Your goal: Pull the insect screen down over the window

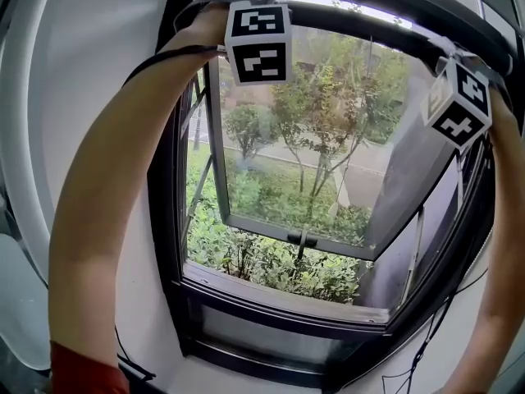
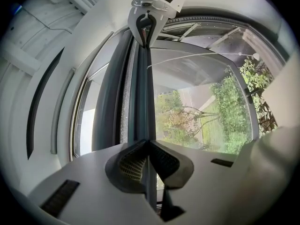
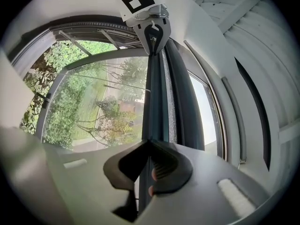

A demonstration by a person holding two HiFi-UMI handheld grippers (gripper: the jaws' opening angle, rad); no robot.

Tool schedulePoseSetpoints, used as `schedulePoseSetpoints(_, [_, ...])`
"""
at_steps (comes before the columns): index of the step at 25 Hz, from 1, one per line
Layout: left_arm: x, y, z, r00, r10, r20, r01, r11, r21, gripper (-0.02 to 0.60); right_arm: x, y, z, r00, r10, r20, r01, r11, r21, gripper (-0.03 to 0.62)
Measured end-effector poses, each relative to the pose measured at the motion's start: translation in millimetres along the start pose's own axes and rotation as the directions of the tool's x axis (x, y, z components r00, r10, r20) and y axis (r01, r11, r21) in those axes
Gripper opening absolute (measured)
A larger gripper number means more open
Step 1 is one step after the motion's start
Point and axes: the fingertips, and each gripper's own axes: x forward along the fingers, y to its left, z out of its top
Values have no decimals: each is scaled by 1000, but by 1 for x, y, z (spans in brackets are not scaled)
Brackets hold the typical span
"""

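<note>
The insect screen's dark pull bar [image 2: 143, 102] sits high at the window's top edge. The left gripper [image 2: 149, 146] is clamped on the bar toward its left end, and the right gripper [image 3: 150, 146] is clamped on it toward its right end. Below them, the window sash [image 1: 303, 238] stands swung outward.

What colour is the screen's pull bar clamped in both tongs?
Dark grey. The pull bar shows best in the left gripper view.
</note>
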Motion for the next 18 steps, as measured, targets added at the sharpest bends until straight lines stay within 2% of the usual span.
schedulePoseSetpoints(11, [-9, -17, 1, 1000, 2, -1, -2, 1000, -5, 28, -9, 17, 1, 1000, 2, 26, -2, 1000, 8, 31])
schedulePoseSetpoints(18, [-18, -31, 2, 1000, -30, 3, 30, 1000, -1, 28, -18, 30, 3, 999, 21, 38, -21, 1000, 2, 31])
